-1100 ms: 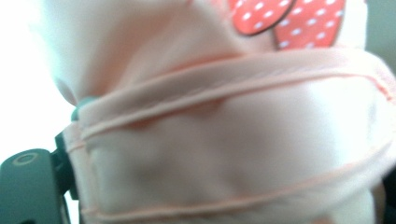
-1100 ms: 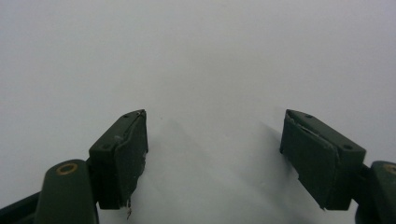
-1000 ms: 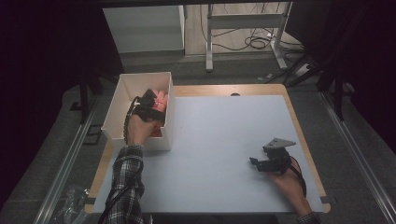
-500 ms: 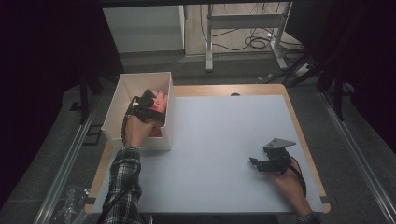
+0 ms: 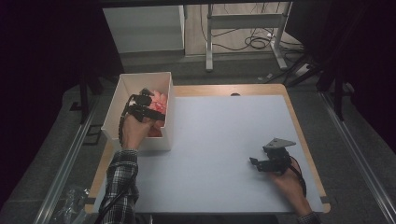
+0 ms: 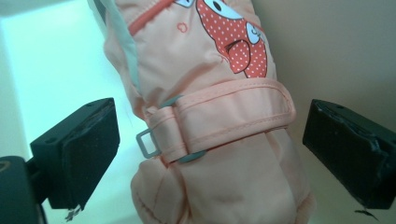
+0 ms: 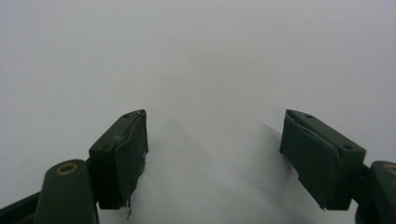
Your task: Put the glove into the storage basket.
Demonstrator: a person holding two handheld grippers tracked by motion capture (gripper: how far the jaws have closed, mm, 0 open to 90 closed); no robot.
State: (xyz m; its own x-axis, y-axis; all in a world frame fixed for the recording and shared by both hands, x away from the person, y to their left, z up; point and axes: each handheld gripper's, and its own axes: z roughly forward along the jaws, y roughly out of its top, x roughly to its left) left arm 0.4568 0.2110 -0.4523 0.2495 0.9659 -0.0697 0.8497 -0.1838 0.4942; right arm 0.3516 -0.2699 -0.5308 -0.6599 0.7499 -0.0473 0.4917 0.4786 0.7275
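Note:
A peach-pink child's mitten (image 6: 210,116) with a red dotted figure and a strap lies inside the white box (image 5: 140,78); the high view shows the mitten (image 5: 161,101) against the box's right wall. My left gripper (image 6: 212,149) hangs over it, open. The mitten's strap sits between the pads (image 6: 88,149), with gaps on both sides. The jaws have just been opening, then eased back slightly. From above, my left gripper (image 5: 148,106) is within the box. My right gripper (image 5: 254,162) rests low at the table's front right, open, with bare white surface between its jaws (image 7: 212,149).
The white mat (image 5: 219,135) covers a wooden table (image 5: 224,89); the box stands at its back left corner. Beyond the table are a desk frame (image 5: 243,28) and cables on the floor. A metal rail (image 5: 65,163) runs along the left side.
My left hand has lifted a little over the box. The right hand has kept still.

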